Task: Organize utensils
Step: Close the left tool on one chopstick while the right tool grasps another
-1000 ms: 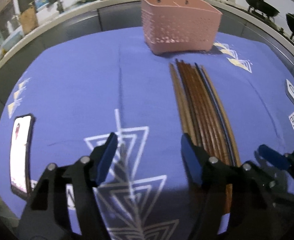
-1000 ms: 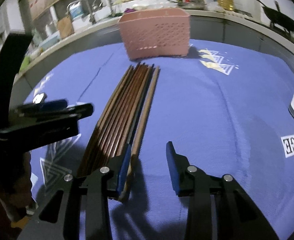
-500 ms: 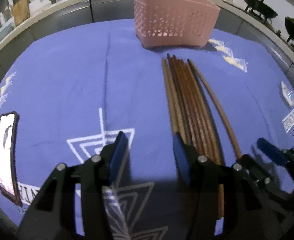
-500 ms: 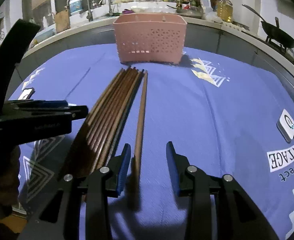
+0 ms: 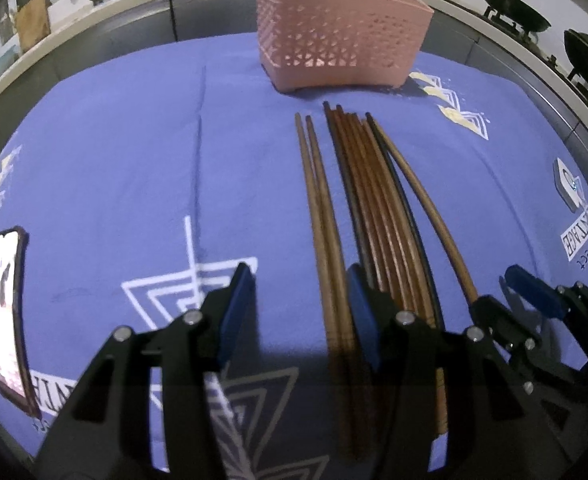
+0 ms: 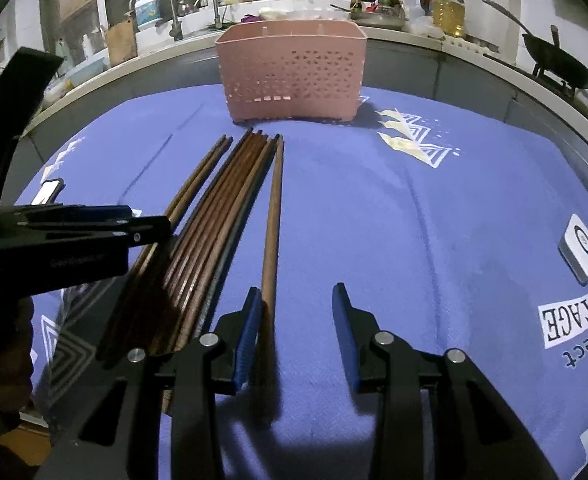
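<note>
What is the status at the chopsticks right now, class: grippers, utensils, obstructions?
Left gripper open over two split-off chopsticks. Right gripper open beside single chopstick. Pink basket beyond, path unobstructed.

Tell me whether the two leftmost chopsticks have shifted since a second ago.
Yes. The two leftmost chopsticks have slid left, away from the bundle, opening a gap; the basket stayed put.
</note>
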`<state>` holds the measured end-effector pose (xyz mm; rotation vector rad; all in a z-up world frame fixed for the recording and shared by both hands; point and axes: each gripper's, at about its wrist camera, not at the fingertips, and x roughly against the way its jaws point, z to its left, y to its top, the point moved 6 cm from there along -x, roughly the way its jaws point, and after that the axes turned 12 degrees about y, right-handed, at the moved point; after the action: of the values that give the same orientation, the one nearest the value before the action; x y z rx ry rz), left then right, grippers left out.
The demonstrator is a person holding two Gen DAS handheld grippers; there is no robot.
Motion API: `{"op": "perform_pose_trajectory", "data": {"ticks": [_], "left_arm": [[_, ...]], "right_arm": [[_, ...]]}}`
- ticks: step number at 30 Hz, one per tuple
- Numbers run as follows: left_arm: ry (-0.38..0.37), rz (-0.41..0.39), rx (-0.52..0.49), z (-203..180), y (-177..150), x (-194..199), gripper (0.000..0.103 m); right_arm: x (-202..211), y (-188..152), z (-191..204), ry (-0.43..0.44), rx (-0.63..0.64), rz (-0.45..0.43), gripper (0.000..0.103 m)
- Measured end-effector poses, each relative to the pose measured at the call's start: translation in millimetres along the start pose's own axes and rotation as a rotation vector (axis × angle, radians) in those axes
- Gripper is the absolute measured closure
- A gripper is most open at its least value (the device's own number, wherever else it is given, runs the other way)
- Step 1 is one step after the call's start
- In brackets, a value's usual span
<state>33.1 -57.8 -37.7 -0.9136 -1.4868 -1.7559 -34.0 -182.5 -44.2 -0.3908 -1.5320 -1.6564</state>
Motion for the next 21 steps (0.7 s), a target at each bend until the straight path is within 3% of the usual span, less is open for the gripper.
{"op": "perform_pose_trajectory", "data": {"ticks": [3,9,18,21], "left_arm": [[-0.012,-0.002,0.01,0,1,4,0.055],[0.045,-0.018,-0.003,1,5,-1,0.055],[0.043,0.004,0.016,3,9,-6,0.055],[0.101,-0.021,-0.03,-6,13,-10,0.055]], "right_arm": [[-2,1,3,0.005,0.016,0.0,0.066],[-9,0,-4,-0.02,0.021,0.019,0.066],[-11,4,-6,-0.031,0.026,0.019,0.066],[-11,5,-10,-0.032,0.016,0.018,0.066]]}}
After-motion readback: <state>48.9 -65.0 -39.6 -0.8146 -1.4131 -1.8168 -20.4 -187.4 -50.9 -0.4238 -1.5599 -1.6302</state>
